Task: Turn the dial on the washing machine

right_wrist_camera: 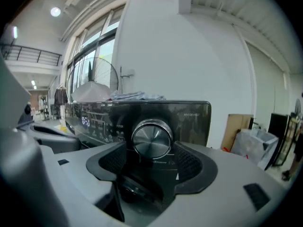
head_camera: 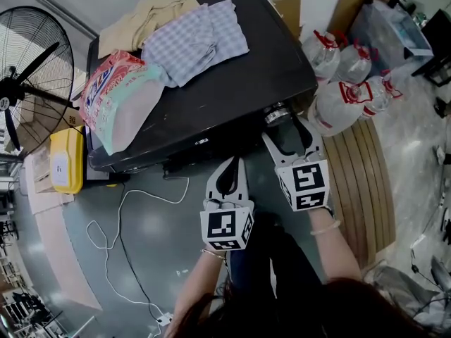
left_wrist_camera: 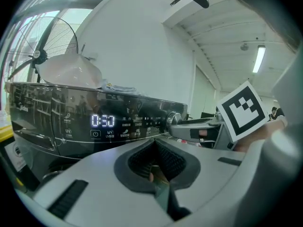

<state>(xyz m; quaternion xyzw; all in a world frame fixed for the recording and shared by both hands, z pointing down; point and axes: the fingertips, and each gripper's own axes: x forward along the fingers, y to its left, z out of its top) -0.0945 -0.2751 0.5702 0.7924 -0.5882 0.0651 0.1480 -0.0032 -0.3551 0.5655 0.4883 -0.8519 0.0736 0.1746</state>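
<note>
My right gripper (right_wrist_camera: 152,155) brackets the washing machine's (head_camera: 211,83) silver dial (right_wrist_camera: 152,138), jaws spread, not yet gripping. My left gripper (left_wrist_camera: 156,162) hangs back, pressed together. Next, likely: pinch and twist.

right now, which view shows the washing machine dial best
The right gripper view: the dial sits large and face-on at centre. The left gripper view shows the dial small, from the side. The head view catches only the dial rim from above.
</note>
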